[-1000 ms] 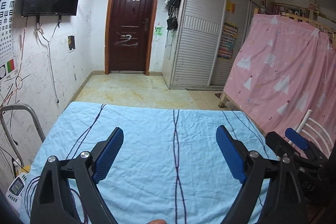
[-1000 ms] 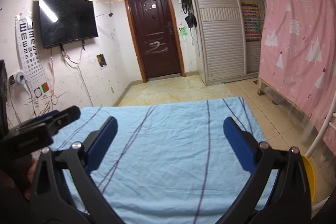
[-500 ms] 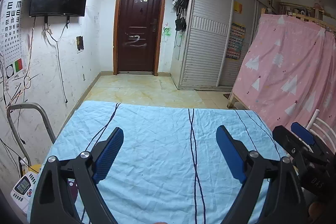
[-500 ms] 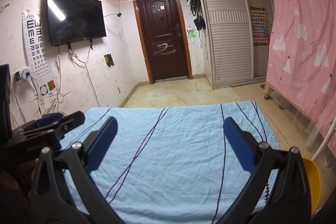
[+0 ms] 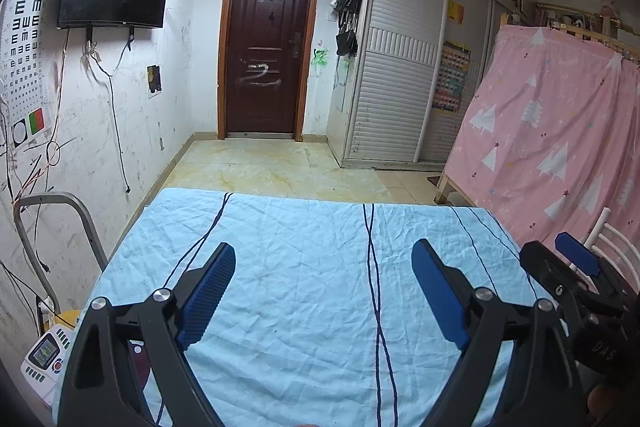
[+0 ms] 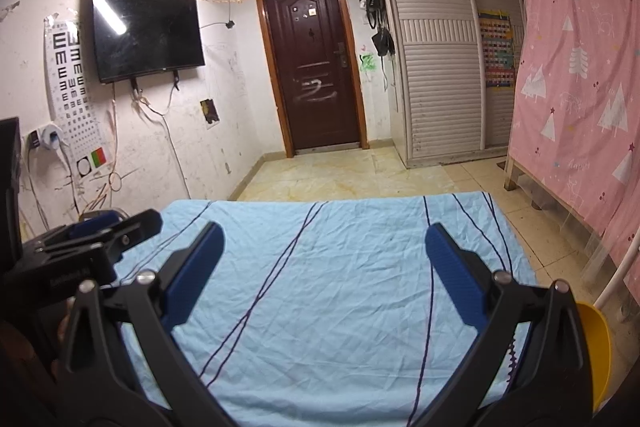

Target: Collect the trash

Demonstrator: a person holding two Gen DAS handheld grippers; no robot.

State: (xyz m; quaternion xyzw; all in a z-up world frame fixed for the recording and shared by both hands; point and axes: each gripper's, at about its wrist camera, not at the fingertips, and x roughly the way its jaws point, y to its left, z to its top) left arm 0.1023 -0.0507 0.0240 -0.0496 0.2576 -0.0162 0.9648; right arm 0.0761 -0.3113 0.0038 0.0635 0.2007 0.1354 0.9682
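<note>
Both grippers' fingers (image 5: 208, 291) spread, downtilted

Right tool (image 6: 322, 251) gapes empty over blue sheet (image 6: 340, 291)

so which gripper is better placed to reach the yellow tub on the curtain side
Right, probably: the yellow tub sits just beside the right gripper's outer finger. Its jaws stand open and empty; no trash shows on the blue sheet.
</note>
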